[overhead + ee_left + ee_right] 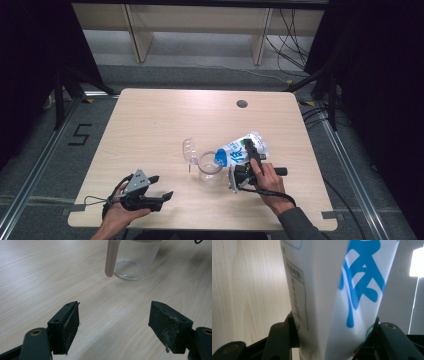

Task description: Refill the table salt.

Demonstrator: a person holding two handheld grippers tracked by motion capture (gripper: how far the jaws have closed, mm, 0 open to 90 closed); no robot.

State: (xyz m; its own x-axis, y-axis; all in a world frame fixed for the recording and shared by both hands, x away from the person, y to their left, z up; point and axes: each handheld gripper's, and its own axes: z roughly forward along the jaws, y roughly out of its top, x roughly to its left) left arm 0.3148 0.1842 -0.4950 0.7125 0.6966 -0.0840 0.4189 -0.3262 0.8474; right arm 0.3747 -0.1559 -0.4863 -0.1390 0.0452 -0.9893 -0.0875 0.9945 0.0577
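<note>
Wooden table (150,120): right gripper (248,165) jaws clamped on tilted pouch (240,150) over cup (210,165); left gripper (155,192) jaws apart.

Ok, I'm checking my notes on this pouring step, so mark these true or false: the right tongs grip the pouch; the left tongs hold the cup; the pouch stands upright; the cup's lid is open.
1. The right tongs grip the white and blue pouch. True.
2. The left tongs hold the clear cup. False: they are open and empty, apart from it.
3. The pouch stands upright. False: it is tilted over the cup.
4. The cup's lid is open. True.
</note>
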